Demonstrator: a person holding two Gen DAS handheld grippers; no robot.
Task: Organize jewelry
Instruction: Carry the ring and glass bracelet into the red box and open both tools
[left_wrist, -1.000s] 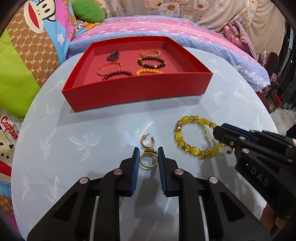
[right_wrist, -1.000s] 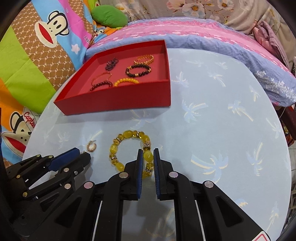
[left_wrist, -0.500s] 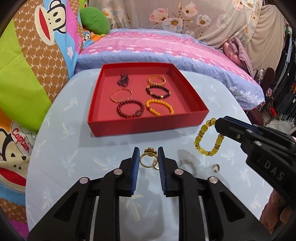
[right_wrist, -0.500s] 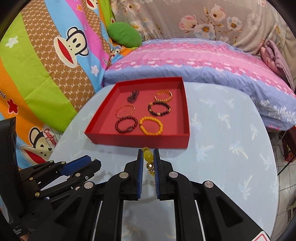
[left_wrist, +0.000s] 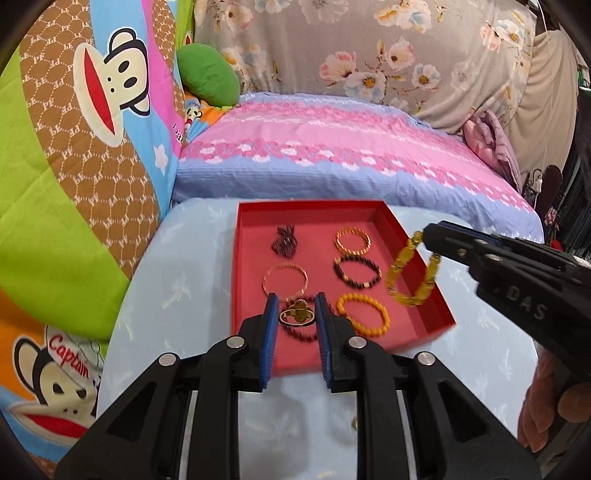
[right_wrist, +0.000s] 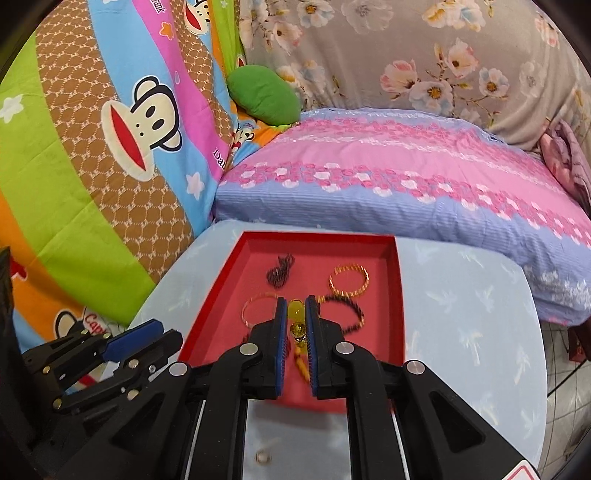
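In the left wrist view the left gripper (left_wrist: 296, 316) sat at lower centre, its blue pads pinching a gold ring (left_wrist: 297, 317) with a small ornament on top, held above the near part of the red tray (left_wrist: 406, 236). The tray lay mid-frame on a pale blue table (left_wrist: 184, 280) printed with faint palm shapes. Inside it lay a dark tangled chain (left_wrist: 283, 240), a ribbed gold bangle (left_wrist: 352, 240), a thin gold bangle (left_wrist: 285, 282), a dark bead bracelet (left_wrist: 357, 272) and an orange bead bracelet (left_wrist: 364, 314).

At the right edge the right gripper (left_wrist: 428, 236) came in, white letters "DAS" readable on its black body. Its jaws were pressed onto a yellow bead bracelet (left_wrist: 410, 273), which hung in a loop over the tray's right wall. Fingers (left_wrist: 546, 410) of the person's hand showed at lower right.

In the right wrist view the yellow bead bracelet (right_wrist: 295, 312) was clamped between the right gripper's (right_wrist: 295, 314) pads at centre, with the tray beneath. The left gripper (right_wrist: 144, 339) appeared at lower left. A small ring-like piece (right_wrist: 263, 457) rested on the table at the bottom.

The monkey-print bedding (left_wrist: 74, 147) at left bore "Captain" in red and repeated "PF" marks.
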